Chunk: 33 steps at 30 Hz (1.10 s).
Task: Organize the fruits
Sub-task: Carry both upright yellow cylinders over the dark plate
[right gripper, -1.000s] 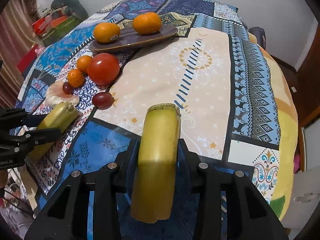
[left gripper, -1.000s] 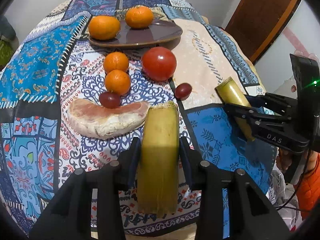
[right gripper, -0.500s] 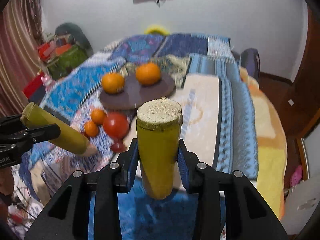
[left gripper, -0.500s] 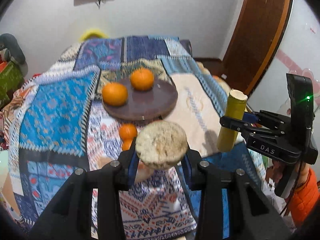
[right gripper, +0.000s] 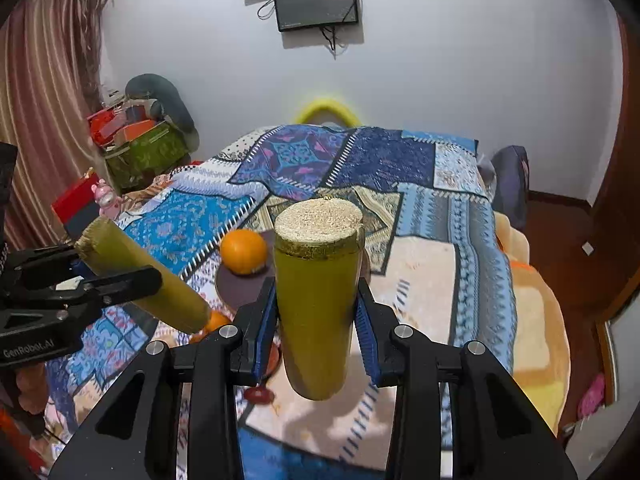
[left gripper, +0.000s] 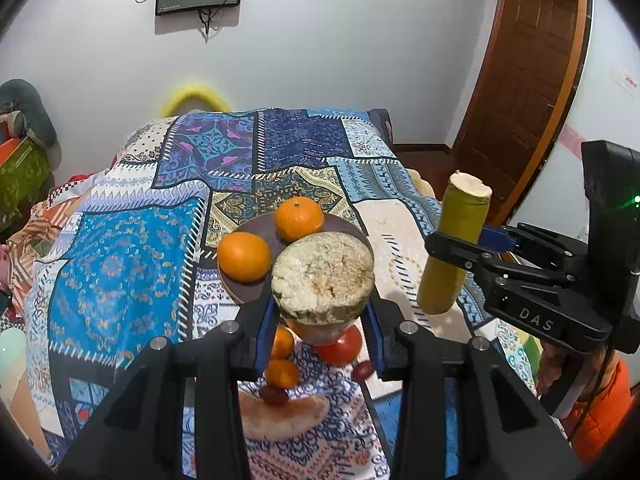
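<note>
Left gripper (left gripper: 322,332) clamps one sugarcane piece (left gripper: 322,276), right gripper (right gripper: 316,336) clamps another sugarcane stick (right gripper: 316,300), both apparently clear of the patterned cloth (left gripper: 120,248)

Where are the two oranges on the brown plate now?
In the left wrist view, both oranges sit on the brown plate mid-table, just behind the sugarcane piece.

White wall (left gripper: 340,60) with dark screen (right gripper: 316,0); wooden door (left gripper: 528,80); perhaps a curtain (right gripper: 44,100).
</note>
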Each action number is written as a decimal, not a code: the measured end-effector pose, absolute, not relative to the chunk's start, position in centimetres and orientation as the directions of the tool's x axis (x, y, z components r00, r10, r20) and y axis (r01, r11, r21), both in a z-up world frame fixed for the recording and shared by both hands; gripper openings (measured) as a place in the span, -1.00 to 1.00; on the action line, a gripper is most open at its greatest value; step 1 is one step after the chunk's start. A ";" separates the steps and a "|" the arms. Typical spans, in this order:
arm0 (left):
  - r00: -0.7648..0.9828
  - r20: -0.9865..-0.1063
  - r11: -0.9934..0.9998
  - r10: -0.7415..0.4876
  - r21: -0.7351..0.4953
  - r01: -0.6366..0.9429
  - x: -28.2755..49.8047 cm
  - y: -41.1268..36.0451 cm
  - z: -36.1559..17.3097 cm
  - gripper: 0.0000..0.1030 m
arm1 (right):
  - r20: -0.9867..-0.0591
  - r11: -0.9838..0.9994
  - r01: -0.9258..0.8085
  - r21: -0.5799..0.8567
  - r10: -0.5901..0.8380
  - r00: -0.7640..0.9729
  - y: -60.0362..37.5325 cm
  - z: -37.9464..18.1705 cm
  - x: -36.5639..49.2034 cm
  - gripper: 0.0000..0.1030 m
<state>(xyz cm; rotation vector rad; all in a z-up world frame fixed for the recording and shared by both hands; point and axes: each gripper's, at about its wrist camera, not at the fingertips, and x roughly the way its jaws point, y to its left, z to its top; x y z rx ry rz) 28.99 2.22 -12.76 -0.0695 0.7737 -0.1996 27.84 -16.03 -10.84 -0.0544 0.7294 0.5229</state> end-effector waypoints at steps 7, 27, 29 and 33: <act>0.674 -0.709 0.978 -0.207 -0.151 0.141 31.5 3.1 -14.5 -0.26 | -0.656 0.858 -0.492 0.149 0.458 0.600 -14.6 -11.9 30.1 -0.35; 0.585 -0.776 0.972 -0.237 -0.195 0.134 39.8 2.6 -19.4 -0.26 | -0.701 0.854 -0.466 0.231 0.478 0.529 -12.9 -16.3 36.1 -0.35; 0.578 -0.783 0.973 -0.231 -0.191 0.130 40.7 2.5 -19.7 -0.26 | -0.704 0.854 -0.462 0.240 0.481 0.523 -12.8 -16.6 36.6 -0.35; 0.572 -0.791 0.976 -0.215 -0.180 0.119 42.1 2.6 -20.3 -0.26 | -0.709 0.857 -0.453 0.246 0.478 0.518 -12.8 -17.0 37.3 -0.35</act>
